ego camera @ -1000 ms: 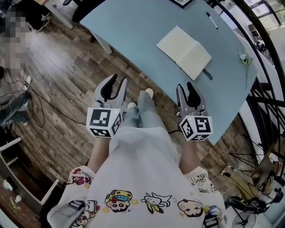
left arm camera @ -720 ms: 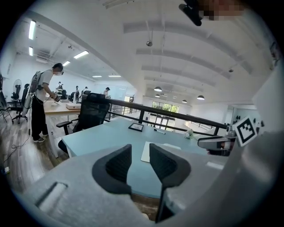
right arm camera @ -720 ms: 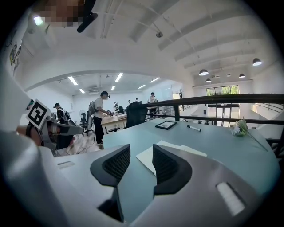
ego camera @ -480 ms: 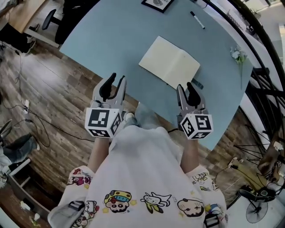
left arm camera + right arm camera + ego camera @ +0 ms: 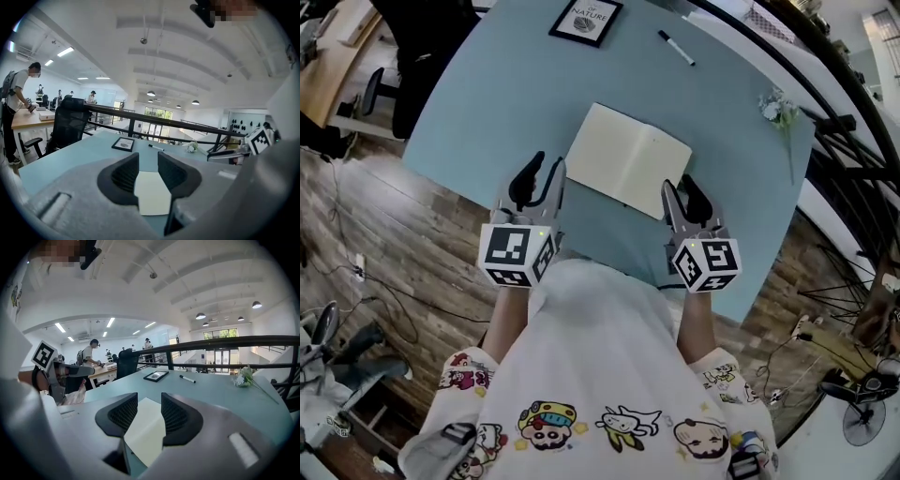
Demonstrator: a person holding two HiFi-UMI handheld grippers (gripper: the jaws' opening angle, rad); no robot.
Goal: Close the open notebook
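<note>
your left claw is hovering released, its jaws standing apart with nothing between the pads, just beside the near left corner of the open notebook. your right claw is likewise hanging released and empty by the notebook's right edge. the notebook is lying flat, pages up, on the blue table, with a pen and a framed picture sitting well beyond it.

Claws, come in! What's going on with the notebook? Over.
Left claw open, empty. Right claw open, empty. Notebook lies open on table, untouched. Pen and picture frame well clear.
</note>
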